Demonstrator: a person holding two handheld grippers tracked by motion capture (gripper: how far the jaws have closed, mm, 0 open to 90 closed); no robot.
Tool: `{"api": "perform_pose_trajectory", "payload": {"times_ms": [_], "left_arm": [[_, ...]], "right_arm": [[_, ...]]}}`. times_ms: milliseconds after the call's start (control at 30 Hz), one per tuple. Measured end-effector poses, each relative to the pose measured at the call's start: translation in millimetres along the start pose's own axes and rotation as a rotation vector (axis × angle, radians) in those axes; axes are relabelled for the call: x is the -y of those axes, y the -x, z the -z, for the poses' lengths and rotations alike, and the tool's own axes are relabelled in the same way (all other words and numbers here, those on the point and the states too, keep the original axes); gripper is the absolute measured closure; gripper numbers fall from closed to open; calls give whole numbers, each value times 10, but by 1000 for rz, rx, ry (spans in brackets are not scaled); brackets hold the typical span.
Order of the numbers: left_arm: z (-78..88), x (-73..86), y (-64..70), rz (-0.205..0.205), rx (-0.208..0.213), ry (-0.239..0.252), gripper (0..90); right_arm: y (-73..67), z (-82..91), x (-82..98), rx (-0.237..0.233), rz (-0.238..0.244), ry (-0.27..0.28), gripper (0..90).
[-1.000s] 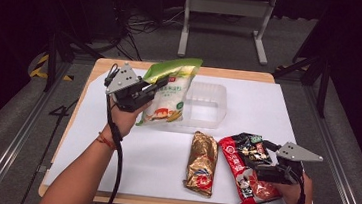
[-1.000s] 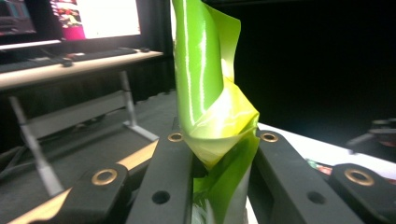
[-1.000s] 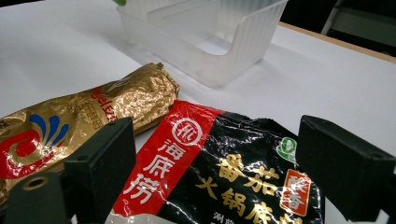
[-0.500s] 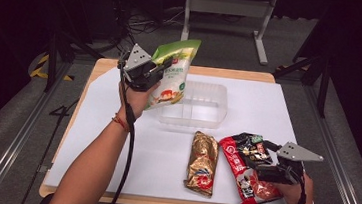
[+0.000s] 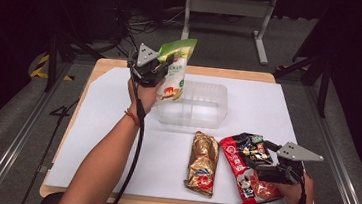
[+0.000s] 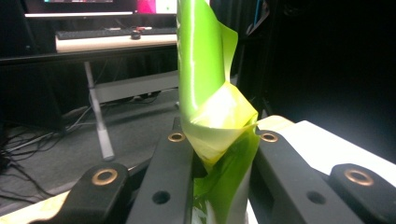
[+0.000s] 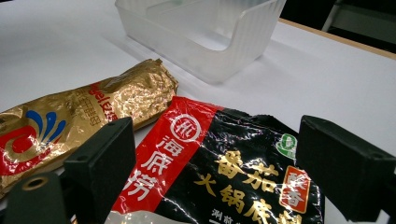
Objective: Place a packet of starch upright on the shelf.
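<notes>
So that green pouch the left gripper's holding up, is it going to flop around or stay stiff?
Probably floppy: the green pouch crumples and folds where the left gripper pinches its top edge. It hangs tilted over the clear tub, so it will likely sway when moved. The glossy film looks slippery, though the pinch seems secure.

green pouch (image 5: 174,71): glossy plastic film | gold packet (image 5: 202,163): crinkled shiny foil | red-black packet (image 5: 246,166): glossy plastic | tub (image 5: 193,114): frosted translucent plastic | table sheet (image 5: 107,120): matt white paper
</notes>
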State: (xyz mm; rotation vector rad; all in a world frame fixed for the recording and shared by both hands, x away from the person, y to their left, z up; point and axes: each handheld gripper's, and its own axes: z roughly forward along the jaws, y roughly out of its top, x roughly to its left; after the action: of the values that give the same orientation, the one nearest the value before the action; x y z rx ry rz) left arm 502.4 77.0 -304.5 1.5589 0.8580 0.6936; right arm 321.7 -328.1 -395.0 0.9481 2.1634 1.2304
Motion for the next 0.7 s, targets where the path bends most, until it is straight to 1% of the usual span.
{"api": "perform_pose_trajectory", "payload": {"times_ms": [67,100,133,167,233,267,333,400,433,467,500,533,567,633,700], "left_arm": [[-60,5,21,6,-9,0,836],[-60,5,21,6,-9,0,836],[-116,6,42,2,-32,-4,836],[-137,8,45,6,-31,-4,836],[-194,12,63,-1,-58,-8,836],[-216,17,58,1,-61,-8,836],[-251,42,58,18,-76,-4,837],[-277,82,53,39,-81,-7,836],[-289,98,54,42,-90,-5,836],[-305,124,49,48,-92,-8,836],[-317,147,48,66,-84,-13,834],[-328,165,45,70,-82,-11,833],[-333,185,46,66,-81,-16,832],[-351,245,58,65,-65,-23,813],[-350,309,61,66,-36,-15,789]], "right_arm": [[-3,-1,0,0,0,-1,127],[-3,-1,0,0,0,-1,127],[-2,1,2,-1,3,0,127],[-3,2,2,-1,1,1,127],[-1,3,3,0,2,2,127],[0,5,4,1,1,0,127],[1,5,7,1,2,-1,127],[3,5,9,-1,1,1,127],[2,5,9,-2,0,2,127],[3,4,10,-2,-1,2,127],[4,3,10,-1,-1,0,127],[3,3,9,0,0,0,127],[2,2,9,1,1,1,127],[0,3,9,1,5,-3,127],[1,4,10,1,3,-3,127]]}}
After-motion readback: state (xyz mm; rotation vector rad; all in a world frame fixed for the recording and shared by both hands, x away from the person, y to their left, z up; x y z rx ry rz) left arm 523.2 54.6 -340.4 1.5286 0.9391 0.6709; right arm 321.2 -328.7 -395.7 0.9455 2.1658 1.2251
